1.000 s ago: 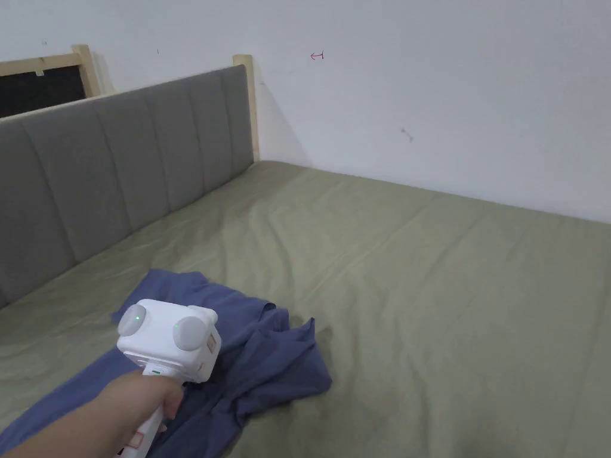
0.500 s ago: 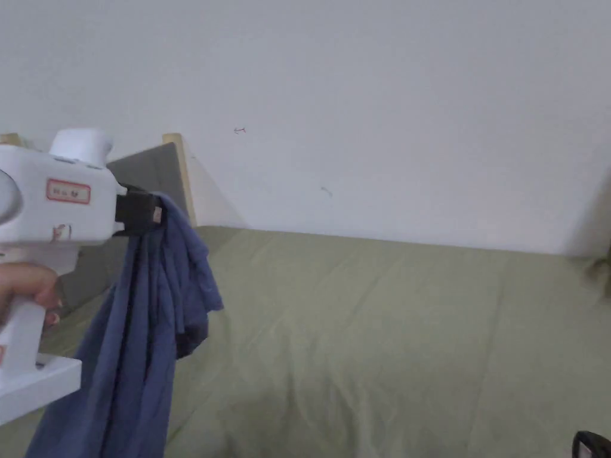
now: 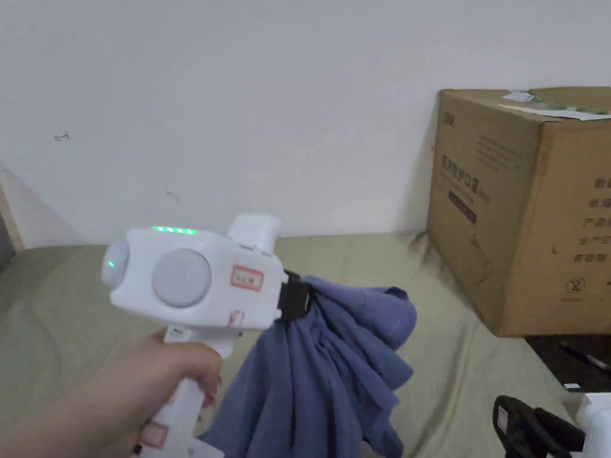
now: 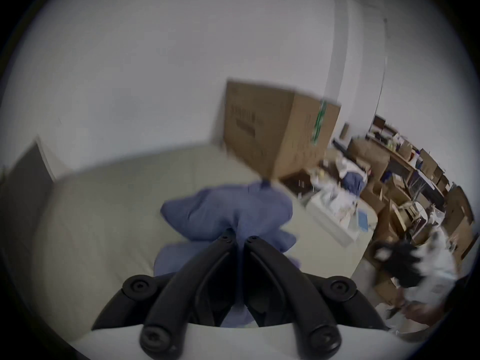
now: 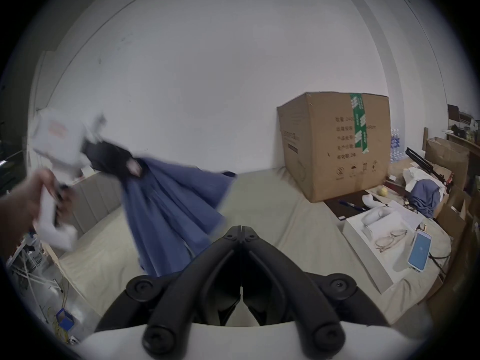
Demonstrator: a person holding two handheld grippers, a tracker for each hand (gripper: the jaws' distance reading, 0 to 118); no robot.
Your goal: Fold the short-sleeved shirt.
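Note:
The blue short-sleeved shirt (image 3: 334,370) hangs bunched in the air above the olive-green bed (image 3: 59,322), pinched at its top by my left gripper (image 3: 296,300). In the left gripper view its jaws (image 4: 240,238) stand shut on a fold of the shirt (image 4: 228,209). The right gripper view shows the shirt (image 5: 176,202) fanning down from the left gripper (image 5: 135,168), blurred by motion. My right gripper (image 5: 241,229) is shut with nothing between its jaws, low and to the right of the shirt; its black tip (image 3: 507,423) peeks in at the head view's bottom right.
A large cardboard box (image 3: 525,209) stands on the bed against the white wall at the right. Beside it lie a dark board with a pen (image 5: 348,204), a white box with glasses (image 5: 389,235) and a phone (image 5: 419,250). The grey headboard (image 5: 96,196) is at the left.
The left gripper has lifted the shirt off the bed and carried it to the right, toward the cardboard box. The head camera has turned right; the right gripper has come into view.

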